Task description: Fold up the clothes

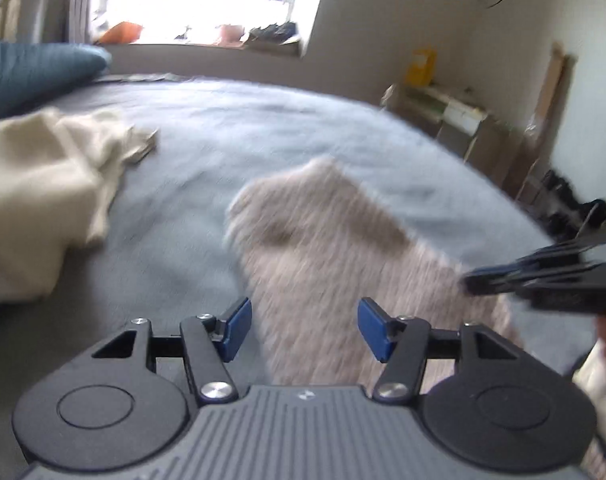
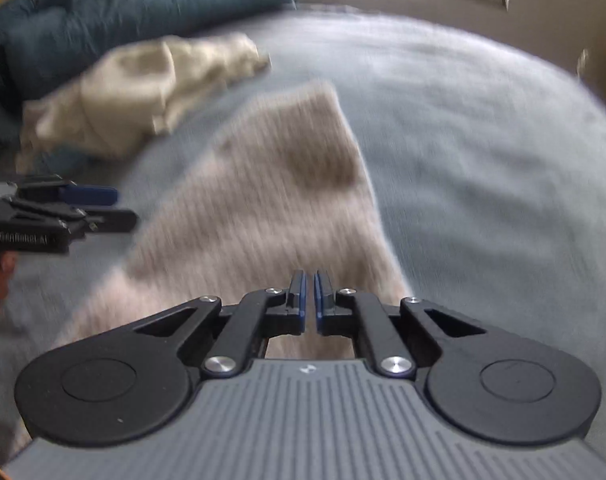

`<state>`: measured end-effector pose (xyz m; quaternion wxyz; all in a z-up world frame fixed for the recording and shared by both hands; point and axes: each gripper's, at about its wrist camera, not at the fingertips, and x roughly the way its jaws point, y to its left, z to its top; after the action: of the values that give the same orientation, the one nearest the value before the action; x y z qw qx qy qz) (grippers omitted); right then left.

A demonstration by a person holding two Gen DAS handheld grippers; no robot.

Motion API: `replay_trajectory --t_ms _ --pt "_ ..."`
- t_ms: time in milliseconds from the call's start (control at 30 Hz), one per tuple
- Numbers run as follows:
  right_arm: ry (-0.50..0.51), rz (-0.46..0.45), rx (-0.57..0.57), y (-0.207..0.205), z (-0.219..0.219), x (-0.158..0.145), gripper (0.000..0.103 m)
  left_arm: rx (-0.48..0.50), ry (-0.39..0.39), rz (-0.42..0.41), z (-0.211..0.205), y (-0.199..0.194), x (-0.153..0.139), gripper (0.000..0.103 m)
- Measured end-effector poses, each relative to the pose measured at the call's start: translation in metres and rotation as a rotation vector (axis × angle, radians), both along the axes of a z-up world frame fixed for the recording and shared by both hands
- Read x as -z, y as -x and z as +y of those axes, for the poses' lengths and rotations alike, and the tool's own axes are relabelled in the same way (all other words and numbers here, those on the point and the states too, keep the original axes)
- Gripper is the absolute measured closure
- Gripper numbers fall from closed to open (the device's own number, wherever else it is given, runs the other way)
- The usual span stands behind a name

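Two claws above a fuzzy sweater on a bed

The left claw (image 1: 303,328) has its blue fingers spread apart with nothing between them. The right claw (image 2: 310,300) has its fingers pressed together, and I see no cloth pinched in them. Under both lies the fuzzy pinkish-beige knitted sweater (image 2: 263,184), spread on the grey-blue bed cover (image 2: 483,160). A crumpled cream cloth (image 1: 43,184) sits further off, near a dark teal blanket (image 2: 123,8).
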<state>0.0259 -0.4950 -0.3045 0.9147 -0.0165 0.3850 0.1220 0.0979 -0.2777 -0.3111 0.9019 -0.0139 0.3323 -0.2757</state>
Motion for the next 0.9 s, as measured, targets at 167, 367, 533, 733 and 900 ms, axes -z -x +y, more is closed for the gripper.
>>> replay_trajectory --t_ms 167,367,533,733,900 --pt "0.038 0.029 0.054 -0.049 0.005 0.040 0.103 0.063 -0.067 0.069 -0.021 -0.030 0.051 0.051" --pt "-0.010 0.003 0.048 -0.051 0.005 0.016 0.100 0.108 0.025 0.057 0.006 -0.031 0.021 0.045" --pt "-0.089 -0.019 0.062 -0.100 0.016 0.017 0.100 0.094 0.005 0.075 -0.017 -0.074 0.038 0.044" --pt "-0.080 0.031 0.111 -0.097 0.010 0.023 0.099 0.099 0.001 0.052 -0.002 -0.059 0.022 0.046" --pt "-0.091 0.045 0.055 -0.019 -0.026 -0.033 0.098 0.207 0.094 0.094 0.020 0.003 -0.009 0.045"
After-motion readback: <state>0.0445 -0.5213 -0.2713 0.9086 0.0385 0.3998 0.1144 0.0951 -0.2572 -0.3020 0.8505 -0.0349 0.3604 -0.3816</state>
